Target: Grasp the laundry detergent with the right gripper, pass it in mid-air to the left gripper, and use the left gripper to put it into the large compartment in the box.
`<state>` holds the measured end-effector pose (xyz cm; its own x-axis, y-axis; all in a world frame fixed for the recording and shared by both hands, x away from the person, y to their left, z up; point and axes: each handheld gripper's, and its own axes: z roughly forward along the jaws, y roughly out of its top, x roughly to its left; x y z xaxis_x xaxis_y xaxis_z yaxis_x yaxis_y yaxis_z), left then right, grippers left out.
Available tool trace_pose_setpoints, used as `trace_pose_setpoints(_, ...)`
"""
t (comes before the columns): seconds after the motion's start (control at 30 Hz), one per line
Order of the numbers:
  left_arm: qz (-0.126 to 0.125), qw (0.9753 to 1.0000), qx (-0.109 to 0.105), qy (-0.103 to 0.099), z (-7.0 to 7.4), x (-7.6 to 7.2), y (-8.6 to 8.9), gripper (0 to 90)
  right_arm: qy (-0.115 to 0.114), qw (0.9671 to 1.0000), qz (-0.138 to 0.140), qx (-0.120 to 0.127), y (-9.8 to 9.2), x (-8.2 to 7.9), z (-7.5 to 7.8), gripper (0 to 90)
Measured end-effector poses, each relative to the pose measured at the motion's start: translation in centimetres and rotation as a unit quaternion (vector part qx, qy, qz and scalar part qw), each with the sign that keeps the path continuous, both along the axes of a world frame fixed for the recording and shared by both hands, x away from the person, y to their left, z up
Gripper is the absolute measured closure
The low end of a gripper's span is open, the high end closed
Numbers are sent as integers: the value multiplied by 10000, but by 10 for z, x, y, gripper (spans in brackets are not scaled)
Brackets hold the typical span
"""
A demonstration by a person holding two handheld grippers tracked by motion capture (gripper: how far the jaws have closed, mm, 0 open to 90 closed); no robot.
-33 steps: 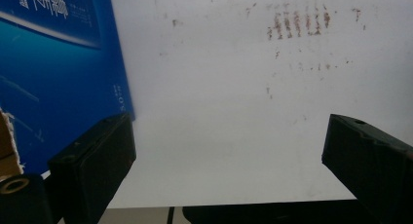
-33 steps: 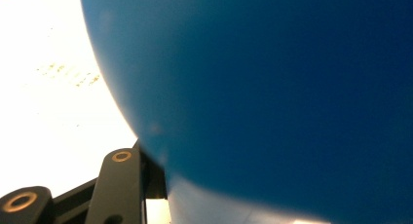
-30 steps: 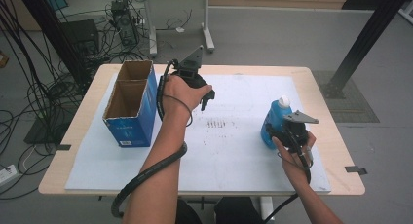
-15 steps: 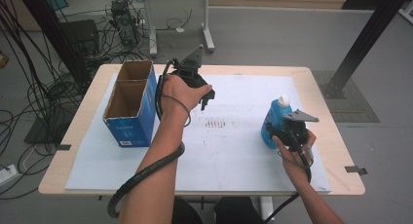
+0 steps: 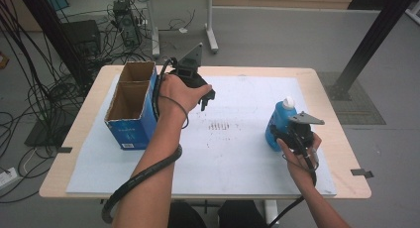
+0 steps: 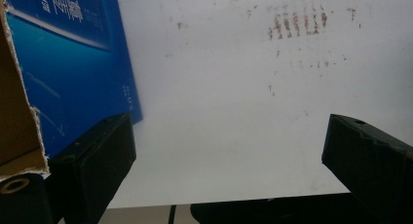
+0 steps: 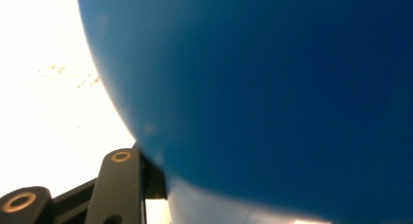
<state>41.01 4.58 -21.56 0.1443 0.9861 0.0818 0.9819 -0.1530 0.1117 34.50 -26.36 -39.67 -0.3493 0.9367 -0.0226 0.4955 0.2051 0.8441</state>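
while the right tongs (image 5: 286, 134) clamp the blue bottle (image 5: 277, 123) standing upright at the right side of the table (image 5: 322, 89), the left tongs (image 5: 207, 98) hover wide apart and empty, just beside the open blue cardboard box (image 5: 130, 120) at the table's left.

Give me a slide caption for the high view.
Right tool at blue bottle; left tool open beside cardboard box.
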Motion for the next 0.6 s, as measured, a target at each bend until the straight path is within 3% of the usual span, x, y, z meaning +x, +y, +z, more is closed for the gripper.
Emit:
trace_pose_setpoints(0.1, -33, 10000, -15, -12, 2, -1, 0, 58, 4, 10000, 29, 37, -1, 1, 2, 446)
trace_pose_setpoints(0.3, -318, 9995, -71, 19, 10, -6, -7, 59, 92, 9990, 419, 144, -4, 5, 15, 445)
trace_pose_setpoints(0.37, -479, 9988, -88, -5, 15, -8, -8, 59, 181, 9972, 725, 75, -4, 11, 27, 445)
trace_pose_setpoints(0.6, -817, 9967, -3, 19, 25, -6, -7, 62, 264, 9922, 1210, 143, -7, 26, 50, 444)
